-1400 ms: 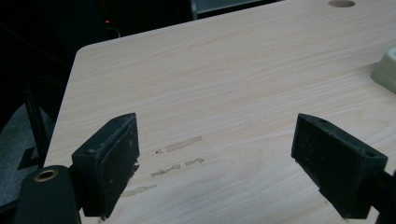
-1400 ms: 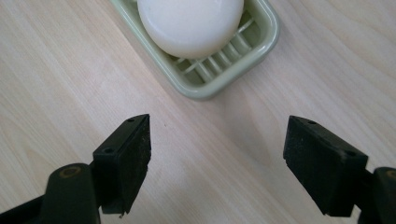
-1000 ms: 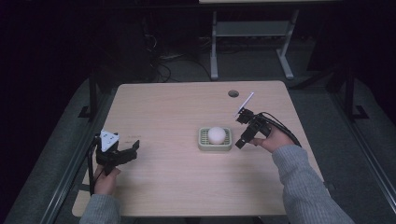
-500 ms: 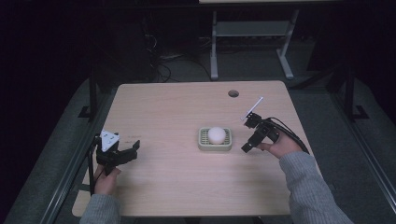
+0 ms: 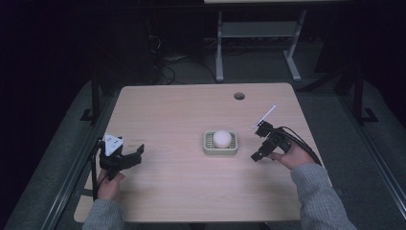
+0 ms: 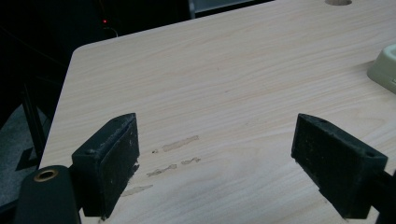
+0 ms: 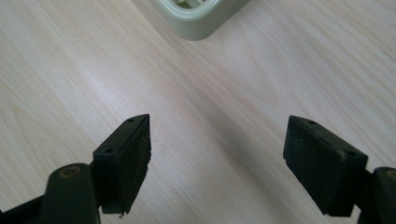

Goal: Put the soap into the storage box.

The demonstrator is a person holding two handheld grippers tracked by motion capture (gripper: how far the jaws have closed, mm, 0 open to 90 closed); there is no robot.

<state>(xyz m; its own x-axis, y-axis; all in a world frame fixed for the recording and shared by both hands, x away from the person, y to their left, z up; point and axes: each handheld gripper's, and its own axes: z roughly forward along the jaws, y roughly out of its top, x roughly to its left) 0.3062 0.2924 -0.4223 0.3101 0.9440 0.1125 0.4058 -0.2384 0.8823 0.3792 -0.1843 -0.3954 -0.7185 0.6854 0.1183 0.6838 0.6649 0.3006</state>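
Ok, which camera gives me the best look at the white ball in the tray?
The high view: it shows the white ball whole, sitting in the pale green tray. The left gripper view catches just a corner of the tray; the right gripper view shows one tray corner, without a clear look at the ball.

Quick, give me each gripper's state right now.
Left gripper: open, holding nothing, above the table.
Right gripper: open, holding nothing, near the soap dish.

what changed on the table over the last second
The right tongs moved away from the soap dish, toward the table's right edge and a little nearer the person, with jaws open and empty. The left tongs, the dish and the white ball in it stayed where they were.
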